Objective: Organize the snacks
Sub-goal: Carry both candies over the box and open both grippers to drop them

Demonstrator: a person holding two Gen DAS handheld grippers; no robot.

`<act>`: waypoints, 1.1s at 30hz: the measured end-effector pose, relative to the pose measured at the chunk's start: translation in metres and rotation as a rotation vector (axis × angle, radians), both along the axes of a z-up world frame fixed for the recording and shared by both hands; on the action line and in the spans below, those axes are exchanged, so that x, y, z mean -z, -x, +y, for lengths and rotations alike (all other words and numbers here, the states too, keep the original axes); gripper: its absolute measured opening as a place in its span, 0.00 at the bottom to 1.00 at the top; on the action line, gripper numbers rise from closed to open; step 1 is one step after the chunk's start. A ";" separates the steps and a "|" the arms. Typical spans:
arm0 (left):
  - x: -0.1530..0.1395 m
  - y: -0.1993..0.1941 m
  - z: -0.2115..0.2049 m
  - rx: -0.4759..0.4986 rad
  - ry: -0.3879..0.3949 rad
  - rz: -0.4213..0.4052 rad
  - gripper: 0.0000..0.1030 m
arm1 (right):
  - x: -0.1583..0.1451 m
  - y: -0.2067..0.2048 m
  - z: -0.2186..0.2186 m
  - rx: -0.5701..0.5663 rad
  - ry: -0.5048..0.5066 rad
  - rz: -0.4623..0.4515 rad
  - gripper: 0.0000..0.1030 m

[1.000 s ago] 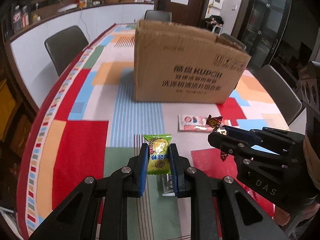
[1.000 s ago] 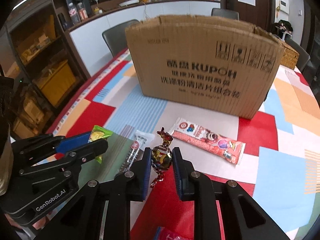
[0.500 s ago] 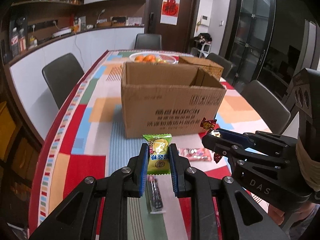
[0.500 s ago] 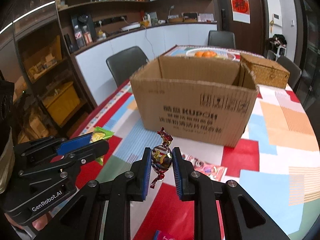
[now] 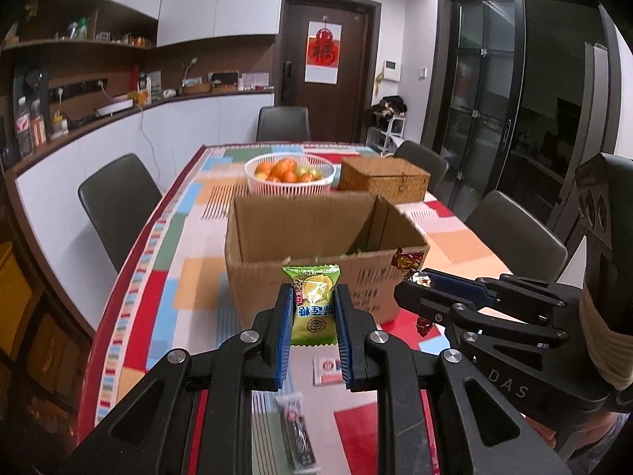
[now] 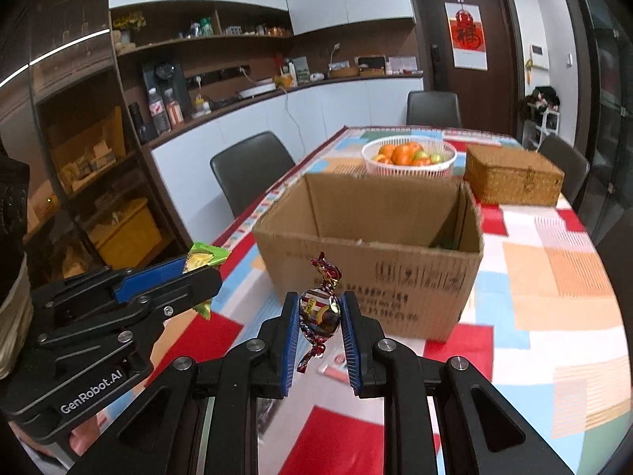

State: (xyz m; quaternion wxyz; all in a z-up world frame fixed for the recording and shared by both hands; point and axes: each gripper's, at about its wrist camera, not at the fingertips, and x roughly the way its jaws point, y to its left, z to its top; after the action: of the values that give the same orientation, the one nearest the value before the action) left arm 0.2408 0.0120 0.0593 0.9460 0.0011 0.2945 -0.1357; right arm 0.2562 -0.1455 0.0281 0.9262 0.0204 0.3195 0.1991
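My left gripper (image 5: 311, 308) is shut on a green and yellow candy packet (image 5: 313, 303), held in the air in front of an open cardboard box (image 5: 316, 233). My right gripper (image 6: 319, 314) is shut on a red and gold twist-wrapped candy (image 6: 319, 310), also raised before the box (image 6: 372, 221). The right gripper shows to the right in the left wrist view (image 5: 415, 279); the left gripper shows at left in the right wrist view (image 6: 198, 265). Both sit just short of the box's near wall, about at rim height. Some green shows inside the box.
Loose snack packets lie on the colourful tablecloth below the grippers: a dark stick pack (image 5: 296, 431) and a red and white packet (image 5: 326, 370). Behind the box stand a white fruit basket (image 5: 290, 176) and a wicker box (image 5: 383, 180). Chairs surround the table.
Both grippers have risen with their candies, from near the tabletop to box rim height. The box's open inside has come into view. The grips stay shut.
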 end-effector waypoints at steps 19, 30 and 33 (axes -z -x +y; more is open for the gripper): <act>-0.024 -0.066 -0.012 -0.003 -0.033 -0.020 0.20 | -0.029 -0.062 -0.011 0.052 0.063 -0.063 0.21; -0.007 -0.115 -0.015 -0.013 -0.068 0.048 0.20 | -0.017 -0.107 -0.012 0.067 0.115 -0.006 0.21; -0.002 -0.126 -0.016 -0.014 -0.069 0.071 0.20 | -0.012 -0.114 -0.011 0.072 0.127 0.009 0.21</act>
State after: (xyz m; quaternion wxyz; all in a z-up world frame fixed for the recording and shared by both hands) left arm 0.3673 -0.0043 0.0612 0.9353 0.0270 0.3323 -0.1186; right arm 0.3707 -0.1561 0.0406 0.9308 -0.0262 0.3345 0.1448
